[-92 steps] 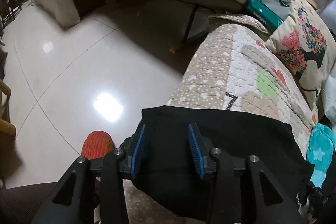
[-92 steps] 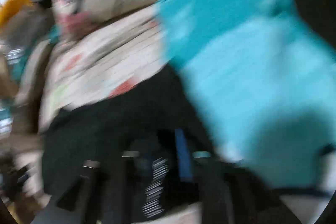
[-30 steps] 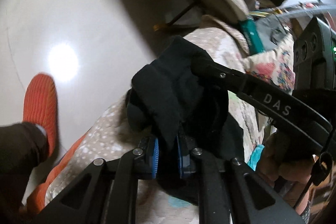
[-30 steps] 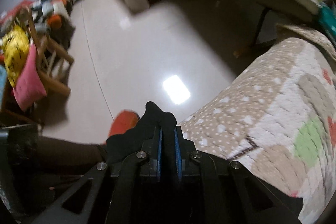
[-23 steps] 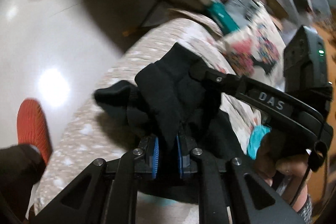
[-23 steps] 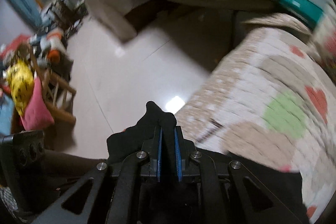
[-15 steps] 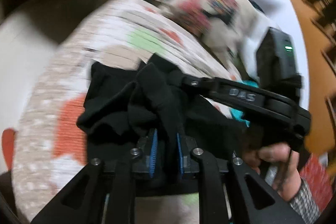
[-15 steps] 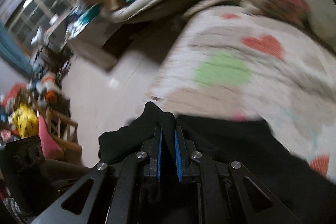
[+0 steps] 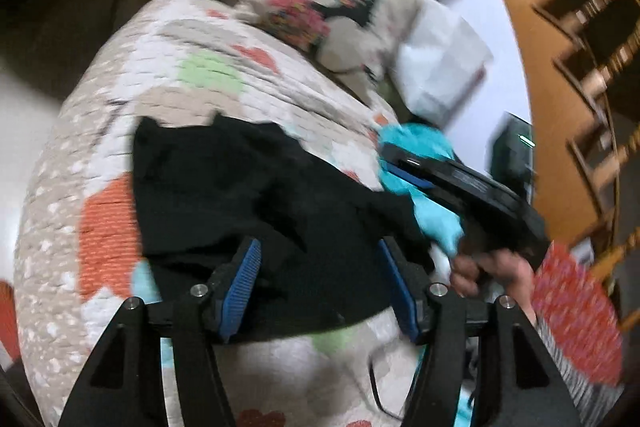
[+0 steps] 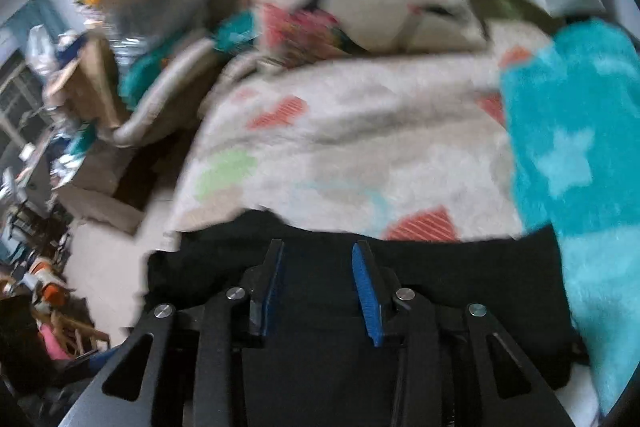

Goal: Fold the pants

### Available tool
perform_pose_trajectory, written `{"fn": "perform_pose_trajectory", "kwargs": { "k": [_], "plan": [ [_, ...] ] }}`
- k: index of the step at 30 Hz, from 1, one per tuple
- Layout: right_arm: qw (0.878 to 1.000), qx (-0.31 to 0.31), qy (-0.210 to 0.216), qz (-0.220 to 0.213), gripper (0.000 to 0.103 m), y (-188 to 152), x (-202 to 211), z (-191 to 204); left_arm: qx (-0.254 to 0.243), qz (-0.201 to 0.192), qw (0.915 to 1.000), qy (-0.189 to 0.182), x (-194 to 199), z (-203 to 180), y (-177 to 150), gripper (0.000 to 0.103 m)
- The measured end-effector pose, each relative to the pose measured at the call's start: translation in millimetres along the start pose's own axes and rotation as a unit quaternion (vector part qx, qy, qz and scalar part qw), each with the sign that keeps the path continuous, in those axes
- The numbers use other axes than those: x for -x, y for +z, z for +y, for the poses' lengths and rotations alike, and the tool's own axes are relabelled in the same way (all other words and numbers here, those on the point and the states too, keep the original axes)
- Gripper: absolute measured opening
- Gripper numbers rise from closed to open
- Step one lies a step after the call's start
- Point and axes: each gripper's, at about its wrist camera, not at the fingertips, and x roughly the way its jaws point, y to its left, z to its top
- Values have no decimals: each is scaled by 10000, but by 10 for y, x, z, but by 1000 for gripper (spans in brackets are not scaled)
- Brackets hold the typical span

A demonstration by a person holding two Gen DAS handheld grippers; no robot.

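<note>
Quilt [image 9: 208, 67] under black pants [image 9: 240, 187], floral pillow [image 9: 332, 7] behind

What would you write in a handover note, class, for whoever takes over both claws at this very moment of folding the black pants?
Left claw: open, holding nothing, over the pants.
Right claw: open, holding nothing, also above the pants.
Pants: lying bunched on the patterned quilt, beside a turquoise towel; the flowered pillow is behind.
Done: the pants lie in a compact dark heap, apparently folded over; blur hides the edges.
Left: check the edges, smooth them, probably one more fold.
</note>
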Motion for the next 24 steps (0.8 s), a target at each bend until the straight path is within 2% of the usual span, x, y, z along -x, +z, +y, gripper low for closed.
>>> {"fn": "perform_pose_trajectory", "kwargs": {
  "k": [2, 4, 7, 11, 14, 16, 17, 18, 19, 21, 24],
  "plan": [
    [9990, 396, 223, 49, 46, 14, -9, 324, 436, -278, 9984, 245, 116, 194, 69, 60],
    [9963, 757, 360, 198, 52, -17, -76, 632, 959, -555, 9926, 496, 265, 416, 126, 60],
    [9907, 1272, 271, 409, 55, -97, -257, 1023, 1452, -895, 9818, 836, 466, 663, 157, 60],
    [9752, 2173, -123, 392, 58, -429, -352, 1472, 1696, -1130, 9740, 988, 601, 797, 187, 60],
    [9620, 2704, -95, 357, 60, -736, -360, 1681, 1770, -1045, 9739, 968, 586, 825, 158, 60],
    [9483, 3141, -222, 391, 61, -910, -424, 1795, 1782, -967, 9745, 964, 533, 803, 147, 60],
    [9386, 3397, -407, 441, 53, -975, -485, 1831, 1767, -917, 9752, 964, 510, 781, 127, 60],
    [9328, 3510, -633, 525, 35, -992, -575, 1821, 1741, -876, 9759, 979, 482, 766, 119, 60],
    [9354, 3402, -741, 615, 3, -954, -621, 1761, 1709, -847, 9765, 1005, 455, 757, 120, 60],
    [9565, 2764, -800, 489, 3, -768, -564, 1514, 1628, -799, 9772, 1105, 432, 735, 99, 60],
    [9740, 1931, -1162, 229, 3, -543, -364, 1049, 1708, -717, 9769, 1061, 401, 764, 80, 60]
  ]
}}
